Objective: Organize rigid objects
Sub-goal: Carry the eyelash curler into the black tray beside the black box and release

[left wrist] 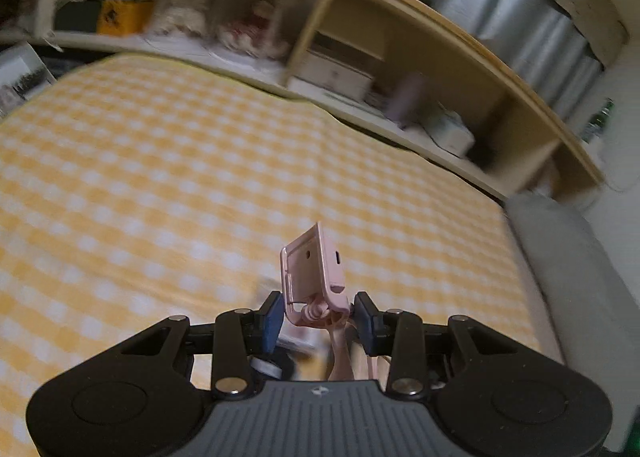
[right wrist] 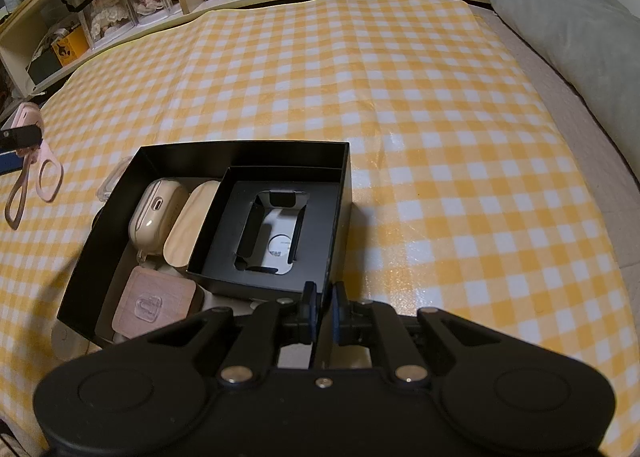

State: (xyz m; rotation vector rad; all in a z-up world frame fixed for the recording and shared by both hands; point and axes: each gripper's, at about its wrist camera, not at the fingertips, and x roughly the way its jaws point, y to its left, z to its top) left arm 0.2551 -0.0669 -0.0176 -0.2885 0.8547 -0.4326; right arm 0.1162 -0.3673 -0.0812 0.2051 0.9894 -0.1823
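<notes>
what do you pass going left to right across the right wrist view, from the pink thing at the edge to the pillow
pink plastic case with loop straps → glossy beige earbud case → pale wooden oval piece → inner black cardboard tray with cutout → bare yellow-and-white checked cloth → grey pillow

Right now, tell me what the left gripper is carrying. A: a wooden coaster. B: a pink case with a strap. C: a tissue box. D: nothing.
B: the left gripper has a pink case between its blue pads, lifted above the checked cloth, its strap hanging below.
</notes>
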